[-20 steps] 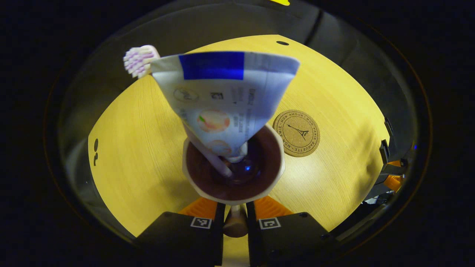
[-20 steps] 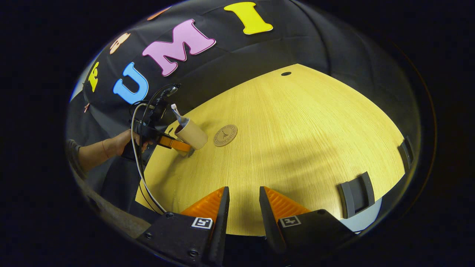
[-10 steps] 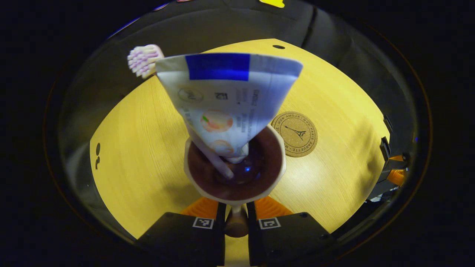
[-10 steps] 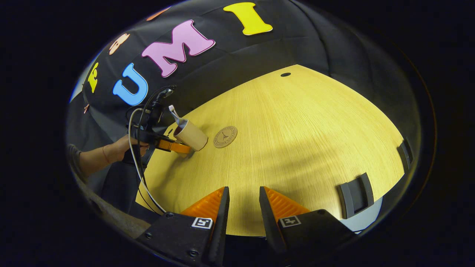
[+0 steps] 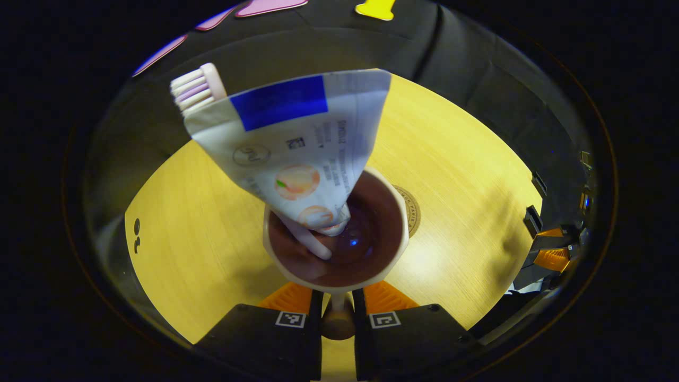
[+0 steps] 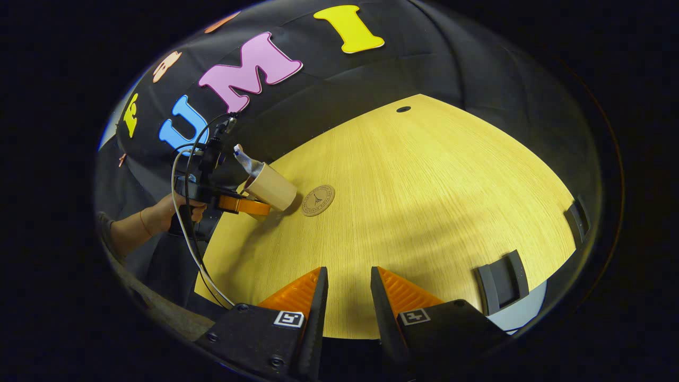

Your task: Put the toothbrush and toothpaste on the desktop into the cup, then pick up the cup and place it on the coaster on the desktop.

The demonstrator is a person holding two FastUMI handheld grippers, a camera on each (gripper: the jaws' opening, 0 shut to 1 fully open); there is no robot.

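Here, at lower centre of the left gripper view, the cup (image 5: 336, 249) is clamped by its handle in the left gripper (image 5: 336, 313), with toothpaste (image 5: 297, 154) and toothbrush (image 5: 197, 90) inside. The coaster (image 5: 411, 209) is partly hidden behind the rim. At the bottom of the right gripper view, the right gripper (image 6: 348, 294) is held slightly parted, holding nothing.

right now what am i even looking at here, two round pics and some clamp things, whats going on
No robot here: a person holds a handheld two-finger gripper in each hand, and each gripper carries a fisheye camera looking along its own fingers.

The left gripper view looks down into a cup holding a toothbrush and a toothpaste tube. The left gripper is closed on the cup's handle.

The right gripper view looks across a wooden desktop. The right gripper holds nothing, its jaws slightly apart. Farther off is the person's hand, the left gripper and the cup, tilted beside a round cork coaster where the cup should go.
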